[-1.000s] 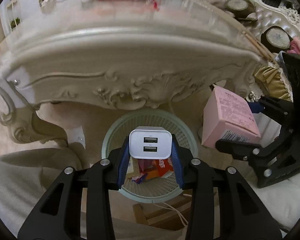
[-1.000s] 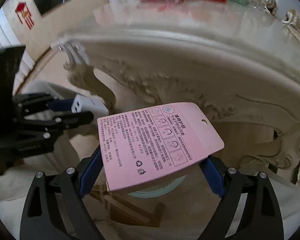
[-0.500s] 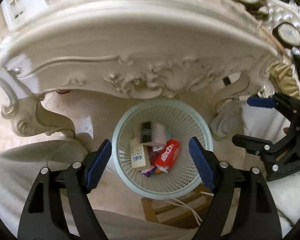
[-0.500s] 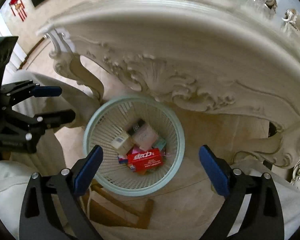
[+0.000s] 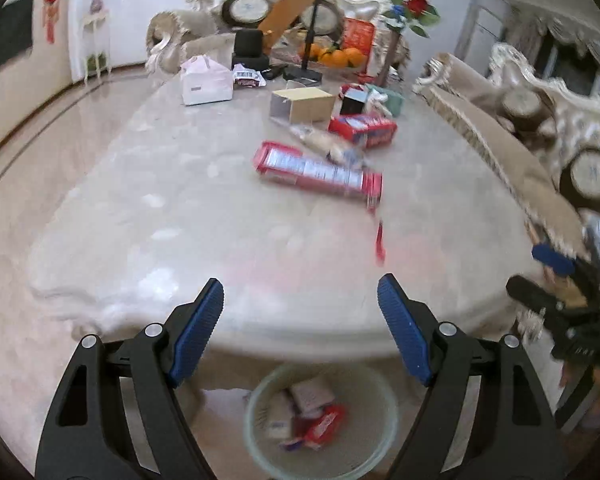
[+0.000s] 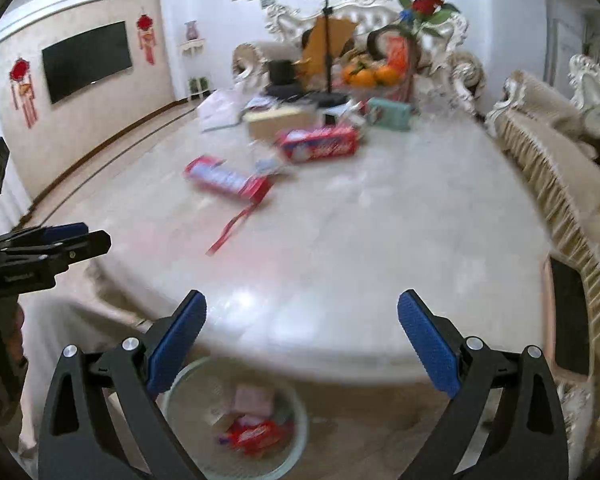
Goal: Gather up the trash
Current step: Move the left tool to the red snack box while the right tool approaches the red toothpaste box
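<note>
A pale green mesh waste basket (image 5: 380, 392) (image 6: 296, 412) stands on the floor under the near table edge, holding several boxes and wrappers. My left gripper (image 5: 300, 300) is open and empty above it. My right gripper (image 6: 302, 316) is open and empty, to its right. On the marble table (image 5: 160, 200) (image 6: 380, 220) lie a long red box (image 5: 316, 172) (image 6: 228, 180), a red strip (image 5: 379, 240) (image 6: 230, 230) and a red-blue box (image 5: 362, 130) (image 6: 320, 144).
Farther back on the table are a cardboard box (image 5: 302, 106), a white box (image 5: 206, 80), a teal box (image 6: 388, 114), oranges (image 5: 336, 56) and a tripod stand (image 5: 312, 24). Ornate sofas (image 5: 540, 140) line the right side and the far end.
Both grippers let go of their items, the white charger and the pink package, over the basket and opened. Both then rose and tilted up from the basket to the table top.
</note>
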{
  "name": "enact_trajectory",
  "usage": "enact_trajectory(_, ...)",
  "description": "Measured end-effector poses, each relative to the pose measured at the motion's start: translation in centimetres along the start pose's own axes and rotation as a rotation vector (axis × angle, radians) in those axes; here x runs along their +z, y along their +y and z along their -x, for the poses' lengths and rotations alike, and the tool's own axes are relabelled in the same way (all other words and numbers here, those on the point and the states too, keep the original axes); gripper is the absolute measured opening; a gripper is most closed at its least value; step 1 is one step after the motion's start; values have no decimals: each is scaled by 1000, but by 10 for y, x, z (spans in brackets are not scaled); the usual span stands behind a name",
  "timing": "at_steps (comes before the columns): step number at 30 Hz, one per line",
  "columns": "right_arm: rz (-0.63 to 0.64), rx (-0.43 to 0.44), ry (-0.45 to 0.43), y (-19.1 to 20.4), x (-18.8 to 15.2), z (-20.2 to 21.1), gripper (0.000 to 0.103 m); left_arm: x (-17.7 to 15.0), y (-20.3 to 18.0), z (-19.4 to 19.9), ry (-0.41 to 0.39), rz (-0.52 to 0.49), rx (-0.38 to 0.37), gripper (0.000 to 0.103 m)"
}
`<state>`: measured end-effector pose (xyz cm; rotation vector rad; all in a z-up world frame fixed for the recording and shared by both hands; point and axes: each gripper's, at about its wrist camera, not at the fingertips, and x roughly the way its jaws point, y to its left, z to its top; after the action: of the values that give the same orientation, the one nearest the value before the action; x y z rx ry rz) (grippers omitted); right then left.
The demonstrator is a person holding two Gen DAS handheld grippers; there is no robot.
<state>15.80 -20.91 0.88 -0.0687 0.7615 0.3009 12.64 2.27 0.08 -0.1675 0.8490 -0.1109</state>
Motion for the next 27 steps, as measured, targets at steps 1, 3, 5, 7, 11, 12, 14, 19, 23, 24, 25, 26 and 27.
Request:
enact_trajectory(1, -1, -11, -8, -4, 6, -2, 92, 7, -4, -7, 9, 24, 13, 78)
enact_trajectory(3, -7, -27, -24, -11, 15, -8, 92, 23, -14, -21, 4, 73, 69, 78)
enact_trajectory(5, -16, -35, -34, -18, 23, -13, 92, 37, -21, -33, -16, 110, 123, 78)
enact_trajectory(7, -17, -33, -38, -25, 29, -15, 92, 50, -25, -50, -17, 150, 137, 78)
enact_trajectory(11, -17, -35, -37, -31, 42, -29, 92, 73, -27, -78, -7, 286, 121, 78)
enact_trajectory(12, -17, -33, -35, -31, 45, -32, 92, 76, -28, -81, -11, 306, 133, 78)
enact_trajectory(14, -15, -28, -35, -34, 55, -43, 92, 83, -30, -93, 2, 341, 175, 78)
enact_trajectory(19, -34, -44, -39, -46, 92, -71, 92, 85, -31, -121, 63, 402, 202, 78)
enact_trajectory(23, -60, -58, -12, -54, 128, -107, 92, 83, -36, -130, 60, 386, 229, 78)
enact_trajectory(24, -62, -50, -2, -53, 134, -116, 92, 84, -36, -131, 60, 379, 233, 78)
enact_trajectory(25, -61, -40, 10, -51, 140, -125, 92, 84, -37, -132, 62, 371, 233, 78)
enact_trajectory(26, -58, -33, 28, -48, 147, -136, 92, 85, -38, -132, 57, 361, 249, 78)
enact_trajectory(27, -52, -30, 38, -44, 153, -147, 92, 86, -38, -133, 58, 356, 257, 78)
